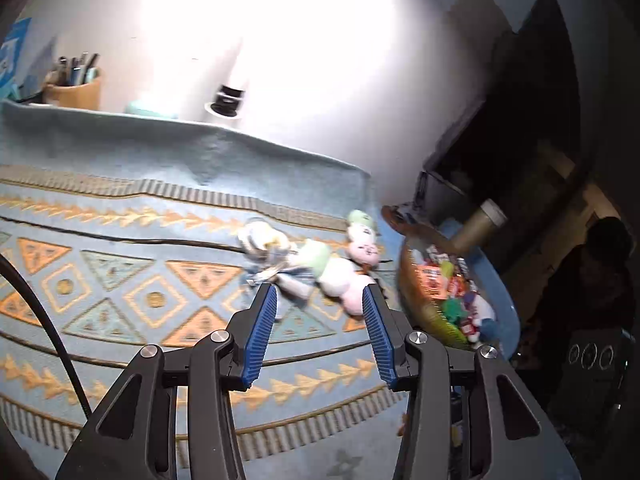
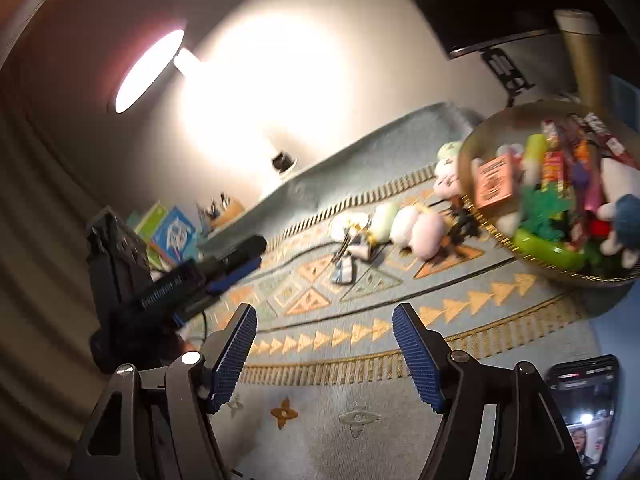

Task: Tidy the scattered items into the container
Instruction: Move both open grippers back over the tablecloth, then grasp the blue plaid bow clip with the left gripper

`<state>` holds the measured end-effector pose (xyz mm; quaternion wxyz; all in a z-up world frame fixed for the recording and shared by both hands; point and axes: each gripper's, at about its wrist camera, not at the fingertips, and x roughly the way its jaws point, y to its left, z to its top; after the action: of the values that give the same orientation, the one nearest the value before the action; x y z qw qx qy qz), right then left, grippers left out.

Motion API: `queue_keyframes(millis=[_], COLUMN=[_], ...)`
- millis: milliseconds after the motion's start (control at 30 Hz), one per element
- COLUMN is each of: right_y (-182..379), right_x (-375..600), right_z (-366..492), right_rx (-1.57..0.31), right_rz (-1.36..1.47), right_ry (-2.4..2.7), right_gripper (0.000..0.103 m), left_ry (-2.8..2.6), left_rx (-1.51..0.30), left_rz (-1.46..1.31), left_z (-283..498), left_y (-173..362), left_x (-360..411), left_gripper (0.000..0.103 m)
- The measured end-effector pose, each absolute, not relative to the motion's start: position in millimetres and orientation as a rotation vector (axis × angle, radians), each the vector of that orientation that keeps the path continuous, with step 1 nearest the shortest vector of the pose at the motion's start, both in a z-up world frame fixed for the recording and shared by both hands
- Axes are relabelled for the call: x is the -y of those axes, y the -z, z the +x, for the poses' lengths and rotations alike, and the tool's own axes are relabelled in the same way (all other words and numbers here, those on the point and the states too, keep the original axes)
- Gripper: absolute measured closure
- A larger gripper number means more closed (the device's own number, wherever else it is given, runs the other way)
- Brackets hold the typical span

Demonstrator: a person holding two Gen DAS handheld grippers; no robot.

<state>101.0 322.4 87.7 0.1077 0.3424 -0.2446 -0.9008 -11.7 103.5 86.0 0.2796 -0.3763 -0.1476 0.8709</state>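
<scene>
Patterned blue rug [image 2: 360,420] covers the table, orange triangle bands across it. Round gold basket [image 2: 474,196] sits at the far right on the rug, already heaped with snack packets, a green toy and a white-blue plush. Just left of the basket lies a row of pastel plush toys [image 2: 408,222], green, white and pink, still loose on the rug; more round plush heads sit just behind them near the basket rim. A small bundle of wrapped bits [image 2: 348,248] lies left of the plush row. Desk lamp [image 2: 150,70] glares far left. Phone [image 2: 582,412] lies near right, screen lit. Pen cup [image 1: 74,88] stands far left.

Left gripper [image 1: 320,294] has jaws partly apart, nothing between the pads, plush row beyond its tips. Right gripper [image 2: 324,316] has jaws wider apart, empty, over bare rug.
</scene>
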Motion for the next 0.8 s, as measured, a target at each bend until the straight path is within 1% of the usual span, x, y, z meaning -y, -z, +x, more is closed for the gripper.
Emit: queue_keyframes(millis=[67, 167, 200, 233, 267, 400, 467, 500, 567, 633, 800], right_y=[-62, -30, -24, -22, -20, -10, -4, -1, 2, 1, -4], right_x=[-287, -262, -263, -269, -280, -328, -342, -346, -350, -349, -335], right_z=[85, 68, 67, 67, 69, 70, 68, 67, 65, 65, 62], right_rx=[0.548, 0.292, 0.259, 0.279, 0.342, 0.696, 0.823, 0.859, 0.892, 0.882, 0.790], right_rz=[1.051, 1.116, 1.128, 1.119, 1.102, 1.102, 1.131, 1.145, 1.160, 1.162, 1.174], right_ry=[2.698, 2.819, 2.851, 2.868, 2.871, 2.802, 2.756, 2.737, 2.706, 2.701, 2.694], right_gripper=[0.034, 0.034, 0.034, 0.034, 0.034, 0.034, 0.034, 0.034, 0.034, 0.034, 0.034], left_ry=[-2.451, -2.466, -2.449, -2.433, -2.417, -2.285, -2.261, -2.263, -2.286, -2.299, -2.245], left_rx=[0.363, 0.326, 0.321, 0.310, 0.296, 0.289, 0.236, 0.178, 0.025, -0.099, -0.251], left_rz=[-1.041, -1.113, -1.128, -1.141, -1.150, -1.158, -1.174, -1.161, -1.086, -1.018, -1.027], left_z=[-16, -25, -29, -34, -38, -59, -70, -73, -77, -79, -90], left_y=[-75, -56, -50, -44, -38, -22, -16, -15, -16, -17, -4], left_x=[-82, -69, -67, -68, -71, -105, -127, -138, -158, -172, -197], left_gripper=[0.061, 0.061, 0.061, 0.061, 0.061, 0.061, 0.061, 0.061, 0.061, 0.061, 0.061])
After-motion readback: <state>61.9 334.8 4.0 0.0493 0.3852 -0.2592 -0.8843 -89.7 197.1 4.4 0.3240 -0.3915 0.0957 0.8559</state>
